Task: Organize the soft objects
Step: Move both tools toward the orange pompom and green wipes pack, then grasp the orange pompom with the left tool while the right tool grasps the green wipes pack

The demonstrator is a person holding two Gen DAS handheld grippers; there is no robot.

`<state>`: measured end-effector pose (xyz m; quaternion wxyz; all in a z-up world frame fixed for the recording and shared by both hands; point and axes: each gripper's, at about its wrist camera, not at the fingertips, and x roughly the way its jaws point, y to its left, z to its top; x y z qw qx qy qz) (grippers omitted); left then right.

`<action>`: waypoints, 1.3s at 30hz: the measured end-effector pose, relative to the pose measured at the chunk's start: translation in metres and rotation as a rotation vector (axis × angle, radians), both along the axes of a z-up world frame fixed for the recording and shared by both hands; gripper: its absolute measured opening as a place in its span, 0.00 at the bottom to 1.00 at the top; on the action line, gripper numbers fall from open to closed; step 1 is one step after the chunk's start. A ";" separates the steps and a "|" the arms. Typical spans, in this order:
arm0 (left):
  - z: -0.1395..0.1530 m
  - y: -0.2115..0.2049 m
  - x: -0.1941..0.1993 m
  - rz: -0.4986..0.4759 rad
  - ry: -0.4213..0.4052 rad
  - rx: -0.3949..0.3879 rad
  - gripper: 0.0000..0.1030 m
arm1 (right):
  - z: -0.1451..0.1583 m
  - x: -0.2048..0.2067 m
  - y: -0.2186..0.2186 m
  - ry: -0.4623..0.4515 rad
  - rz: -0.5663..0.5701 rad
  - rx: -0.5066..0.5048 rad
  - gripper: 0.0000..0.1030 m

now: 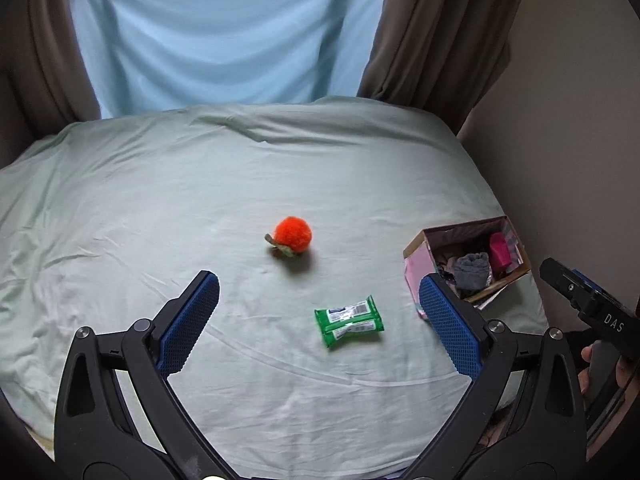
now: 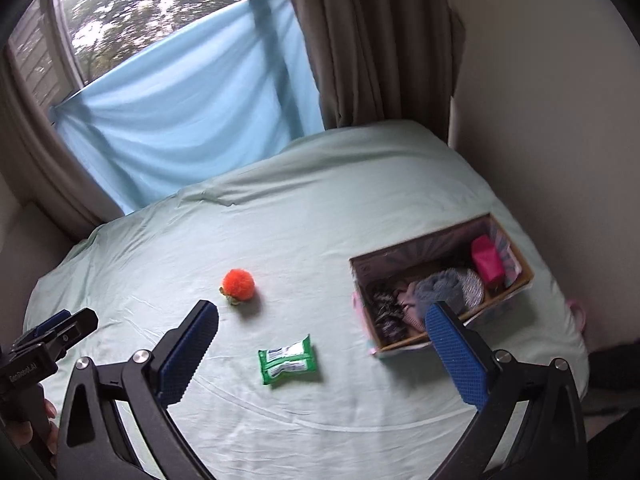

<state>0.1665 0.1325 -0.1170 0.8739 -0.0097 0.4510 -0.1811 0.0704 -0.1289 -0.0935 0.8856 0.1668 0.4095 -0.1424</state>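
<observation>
Blue-padded, the left gripper [image 1: 319,312] and right gripper [image 2: 322,326] hang spread wide, holding nothing, above the bed [image 1: 120,200]. Between the fingers lies a green packet [image 1: 349,321], long axis left-right; farther, an orange pompom [image 1: 292,234]; rightward, a filled box [image 1: 516,272].

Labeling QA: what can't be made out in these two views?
- Box contents, both views: a jumbled pile; lower items are covered, and the right gripper's finger overlaps one corner.
- Green packet print: too small to read.
- Orange pompom, right wrist view: underside hidden.
- Left gripper: open, holding nothing.
</observation>
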 end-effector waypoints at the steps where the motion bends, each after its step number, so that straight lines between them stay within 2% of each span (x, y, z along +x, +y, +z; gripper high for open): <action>1: -0.004 0.004 0.008 -0.012 0.004 0.002 0.97 | -0.007 0.002 0.004 0.010 -0.029 0.019 1.00; 11: -0.073 0.009 0.093 -0.125 0.071 0.034 0.97 | -0.101 0.039 0.038 0.110 -0.225 0.177 1.00; 23: -0.208 -0.048 0.190 -0.268 0.181 0.124 0.97 | -0.256 0.084 0.057 0.249 -0.486 0.363 1.00; 24: -0.219 -0.053 0.195 -0.282 0.187 0.135 0.97 | -0.268 0.087 0.057 0.258 -0.505 0.384 0.96; 26: -0.239 -0.062 0.206 -0.306 0.205 0.152 0.97 | -0.284 0.092 0.057 0.274 -0.528 0.401 0.91; 31: -0.279 -0.081 0.221 -0.356 0.242 0.180 0.96 | -0.314 0.100 0.055 0.312 -0.596 0.429 0.91; 34: -0.298 -0.092 0.229 -0.380 0.258 0.200 0.92 | -0.329 0.104 0.054 0.334 -0.628 0.438 0.90; 36: -0.310 -0.097 0.234 -0.380 0.272 0.215 0.91 | -0.337 0.106 0.053 0.337 -0.642 0.455 0.75; 38: -0.320 -0.098 0.238 -0.375 0.286 0.222 0.89 | -0.341 0.109 0.053 0.352 -0.650 0.439 0.74; 39: -0.324 -0.099 0.240 -0.374 0.292 0.226 0.85 | -0.340 0.112 0.053 0.356 -0.647 0.424 0.74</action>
